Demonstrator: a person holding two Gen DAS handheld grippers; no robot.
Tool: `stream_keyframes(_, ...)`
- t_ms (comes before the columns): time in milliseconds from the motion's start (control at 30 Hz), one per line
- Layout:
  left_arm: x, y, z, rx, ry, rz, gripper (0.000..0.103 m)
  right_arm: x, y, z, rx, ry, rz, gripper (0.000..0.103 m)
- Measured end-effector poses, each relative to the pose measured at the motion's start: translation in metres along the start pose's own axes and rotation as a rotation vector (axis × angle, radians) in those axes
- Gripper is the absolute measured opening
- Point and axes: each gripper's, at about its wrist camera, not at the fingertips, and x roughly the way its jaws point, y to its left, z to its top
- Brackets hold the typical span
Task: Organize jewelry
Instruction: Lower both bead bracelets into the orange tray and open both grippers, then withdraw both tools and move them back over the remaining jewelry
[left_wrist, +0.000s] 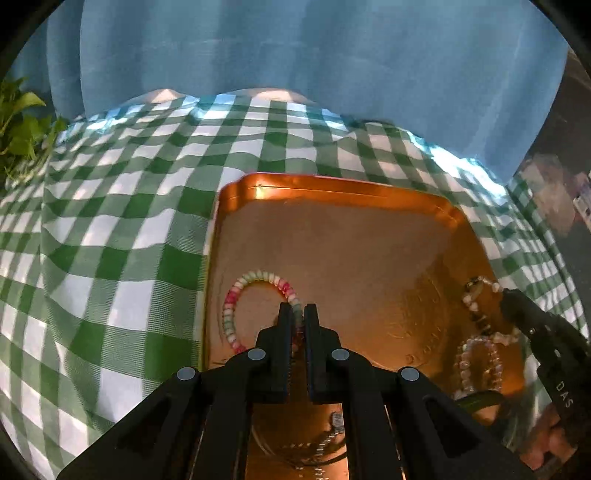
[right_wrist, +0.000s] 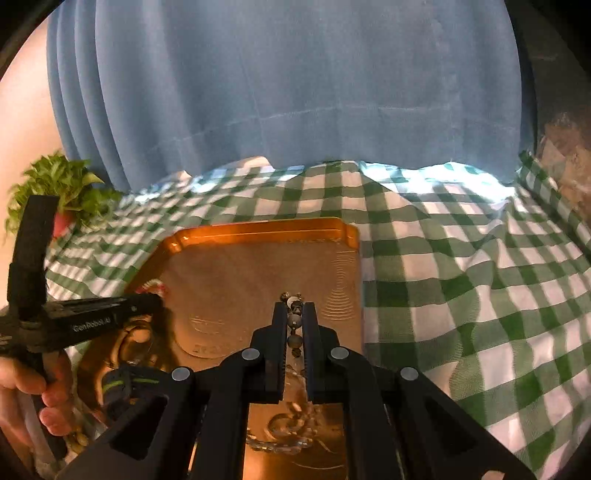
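A copper tray (left_wrist: 332, 192) lies on the green-checked cloth. My left gripper (left_wrist: 299, 310) is shut on a pink, white and green beaded bracelet (left_wrist: 236, 291), which lies on the tray's left side. My right gripper (right_wrist: 295, 308) is shut on a dark and pale beaded strand (right_wrist: 294, 321) over the tray (right_wrist: 258, 225); in the left wrist view that strand (left_wrist: 476, 306) runs along the tray's right side to the right gripper's fingers (left_wrist: 517, 299). A clear pink bead bracelet (left_wrist: 480, 363) lies near the tray's right front. A silver chain (right_wrist: 280, 443) lies under the right gripper.
The checked cloth (right_wrist: 461, 295) covers the table, with folds. A blue curtain (right_wrist: 280, 92) hangs behind. A potted plant (right_wrist: 62, 192) stands at the far left. The left gripper's body (right_wrist: 92, 317) and the hand holding it are at the tray's left side.
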Motion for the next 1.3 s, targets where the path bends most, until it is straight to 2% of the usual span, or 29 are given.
stream_keyframes(67, -0.003, 0.001, 0.001, -0.007, -0.013, 0.014, 0.007, 0.001, -0.001, -0.001, -0.002, 0.013, -0.022, 0.007)
stream_keyframes(100, -0.004, 0.002, 0.002, -0.012, -0.011, 0.018, 0.013, 0.002, -0.002, -0.001, 0.002, 0.020, -0.035, 0.008)
stream_keyframes(133, -0.003, 0.003, 0.003, -0.027, 0.002, 0.009, 0.019, 0.003, -0.003, -0.002, 0.004, 0.028, -0.046, 0.014)
stream_keyframes(167, -0.003, 0.004, 0.003, -0.040, 0.018, -0.004, 0.045, 0.005, -0.003, -0.002, 0.006, 0.041, -0.050, 0.024)
stream_keyframes(200, -0.004, 0.005, 0.003, -0.058, 0.026, -0.026, 0.064, 0.008, -0.003, -0.003, 0.003, 0.060, -0.058, 0.049)
stream_keyframes(233, -0.006, 0.005, 0.003, -0.067, 0.017, -0.063, 0.071, 0.008, -0.003, -0.004, 0.000, 0.068, -0.030, 0.063)
stream_keyframes(267, -0.011, 0.002, 0.003, -0.069, 0.002, -0.047, 0.079, 0.006, -0.001, -0.005, -0.001, 0.066, 0.012, 0.065)
stream_keyframes(367, -0.027, -0.006, 0.004, -0.039, -0.056, 0.021, 0.084, -0.003, 0.006, -0.002, -0.021, 0.052, -0.022, 0.068)
stream_keyframes(467, -0.047, -0.010, 0.001, -0.044, -0.085, 0.006, 0.088, -0.013, 0.009, 0.000, -0.011, 0.038, -0.007, 0.070)
stream_keyframes(600, -0.079, -0.013, -0.007, -0.047, -0.115, -0.023, 0.088, -0.034, 0.018, 0.001, -0.019, 0.005, -0.038, 0.083)
stream_keyframes(733, -0.120, -0.020, -0.025, -0.014, -0.167, -0.018, 0.088, -0.061, 0.036, -0.005, -0.106, -0.043, -0.089, 0.083)
stream_keyframes(900, -0.166, -0.023, -0.061, -0.020, -0.159, -0.010, 0.088, -0.109, 0.054, -0.023, -0.096, -0.094, -0.045, 0.083)
stream_keyframes(967, -0.190, -0.022, -0.078, -0.024, -0.152, -0.002, 0.088, -0.132, 0.061, -0.030, -0.068, -0.101, -0.063, 0.083)
stream_keyframes(1067, -0.234, -0.020, -0.112, -0.018, -0.177, 0.013, 0.088, -0.174, 0.068, -0.045, 0.006, -0.131, -0.126, 0.084)
stream_keyframes(1133, -0.264, -0.018, -0.136, -0.012, -0.197, 0.024, 0.088, -0.198, 0.072, -0.058, 0.025, -0.129, -0.114, 0.085)
stream_keyframes(1300, -0.334, -0.005, -0.179, -0.050, -0.277, 0.042, 0.088, -0.260, 0.096, -0.090, -0.017, -0.123, -0.121, 0.085)
